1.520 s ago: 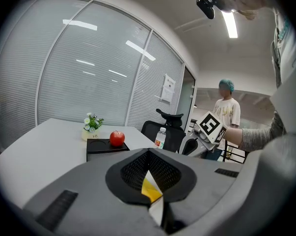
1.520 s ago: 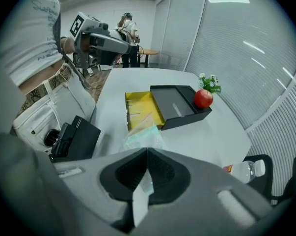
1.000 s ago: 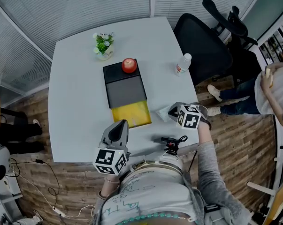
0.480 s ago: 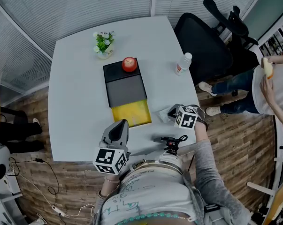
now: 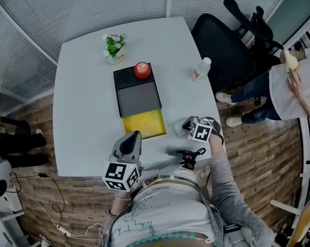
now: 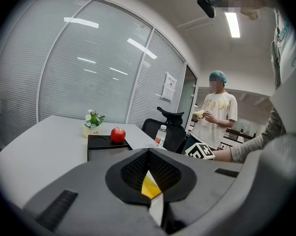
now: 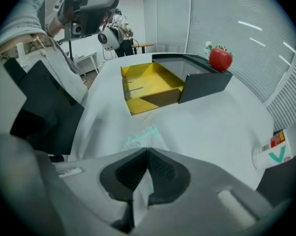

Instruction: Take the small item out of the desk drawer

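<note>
The black desk drawer unit (image 5: 137,94) stands mid-table with its yellow drawer (image 5: 144,124) pulled out toward me; in the right gripper view the drawer (image 7: 150,85) looks empty. To the drawer's right, my right gripper (image 5: 187,123) points steeply down, shut on a small pale green-white packet (image 5: 178,126). That packet (image 7: 140,136) sticks out past the closed jaws (image 7: 147,150), low over the white table. Whether it touches the table is unclear. My left gripper (image 5: 132,136) hovers at the table's near edge, shut, with nothing held (image 6: 148,152).
A red apple (image 5: 142,70) sits on the drawer unit, with a small potted plant (image 5: 114,48) behind it. A water bottle (image 5: 200,69) stands at the right edge. A small black-and-red object (image 5: 187,155) lies by the near edge. An office chair (image 5: 221,45) and a standing person (image 5: 293,86) are to the right.
My right gripper has sunk toward the table with the packet and drifted slightly left. The left gripper has stayed put. The person at the right has shifted.
</note>
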Available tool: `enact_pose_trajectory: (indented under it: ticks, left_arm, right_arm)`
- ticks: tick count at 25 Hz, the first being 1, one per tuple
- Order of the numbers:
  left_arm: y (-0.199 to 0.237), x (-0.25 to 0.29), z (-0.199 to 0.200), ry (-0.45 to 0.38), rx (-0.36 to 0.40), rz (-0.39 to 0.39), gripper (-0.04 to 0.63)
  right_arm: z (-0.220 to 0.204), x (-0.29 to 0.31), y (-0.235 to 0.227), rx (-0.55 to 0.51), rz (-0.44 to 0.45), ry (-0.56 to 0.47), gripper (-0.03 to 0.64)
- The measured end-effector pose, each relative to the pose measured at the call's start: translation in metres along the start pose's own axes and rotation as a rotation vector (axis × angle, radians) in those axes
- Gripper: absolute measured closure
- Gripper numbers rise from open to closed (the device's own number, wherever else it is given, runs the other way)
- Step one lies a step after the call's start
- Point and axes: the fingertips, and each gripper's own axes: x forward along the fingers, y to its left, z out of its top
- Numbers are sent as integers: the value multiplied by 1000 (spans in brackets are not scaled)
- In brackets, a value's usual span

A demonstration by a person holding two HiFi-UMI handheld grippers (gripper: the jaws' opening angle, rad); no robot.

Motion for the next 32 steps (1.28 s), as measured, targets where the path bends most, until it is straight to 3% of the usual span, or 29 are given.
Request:
enact_pose_trajectory:
  ticks: [10, 32]
  left_arm:
    - [0, 1, -3, 7, -1, -2, 598]
    - [-4, -1, -5, 10, -5, -10, 598]
  right_arm:
    - [-7, 12, -3, -1, -40, 29, 614]
    - [-3, 10, -5, 52, -33, 57, 614]
